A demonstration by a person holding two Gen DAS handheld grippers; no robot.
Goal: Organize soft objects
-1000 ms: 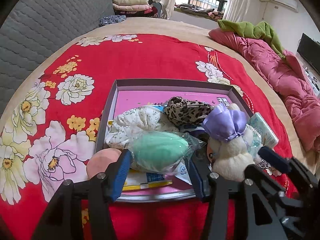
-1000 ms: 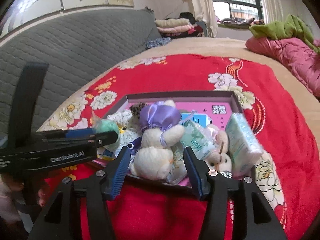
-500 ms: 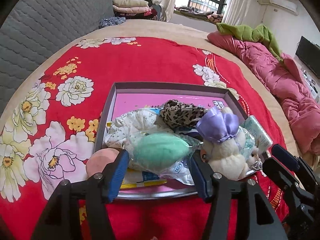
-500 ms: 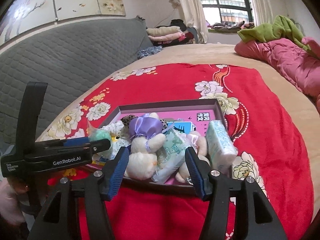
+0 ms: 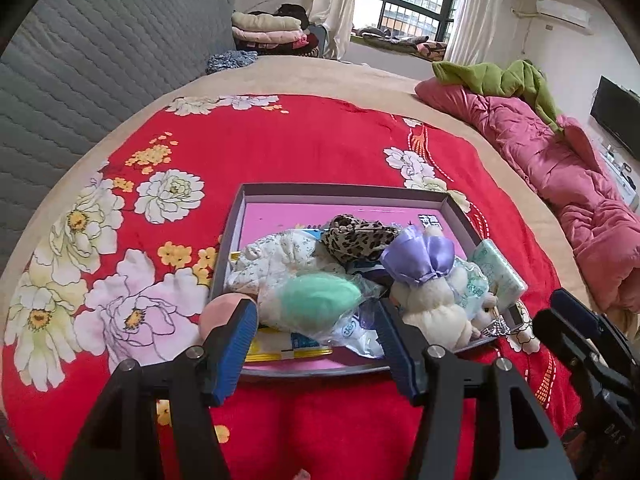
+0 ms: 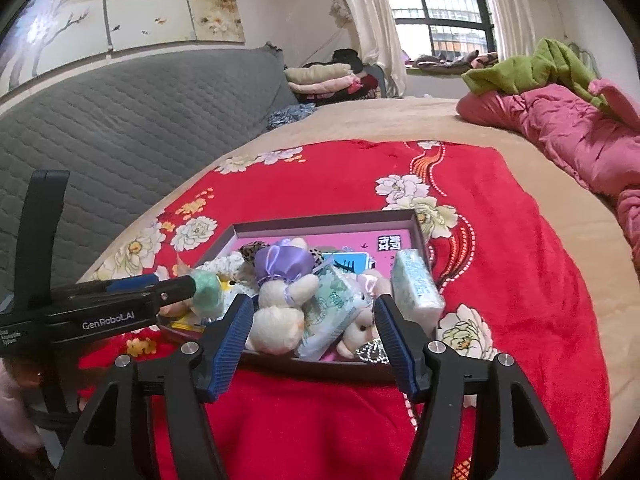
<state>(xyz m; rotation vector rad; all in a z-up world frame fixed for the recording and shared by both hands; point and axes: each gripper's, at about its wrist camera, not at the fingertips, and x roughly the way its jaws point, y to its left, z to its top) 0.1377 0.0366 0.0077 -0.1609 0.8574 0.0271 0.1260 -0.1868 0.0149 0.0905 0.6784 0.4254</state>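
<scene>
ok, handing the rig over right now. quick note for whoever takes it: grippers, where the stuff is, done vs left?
Left gripper: open, jaws just widened, nothing clamped, in front of the bagged green sponge.
Right gripper: open, jaws just widened, empty, in front of the plush toy.
Tray on the red blanket holds the sponge, plush, leopard fabric, white cloth and tissue packs.
Done: everything visible sits piled in the tray.
Left: possibly tidying the pile; pink round item at the tray's near-left corner needs checking.
</scene>
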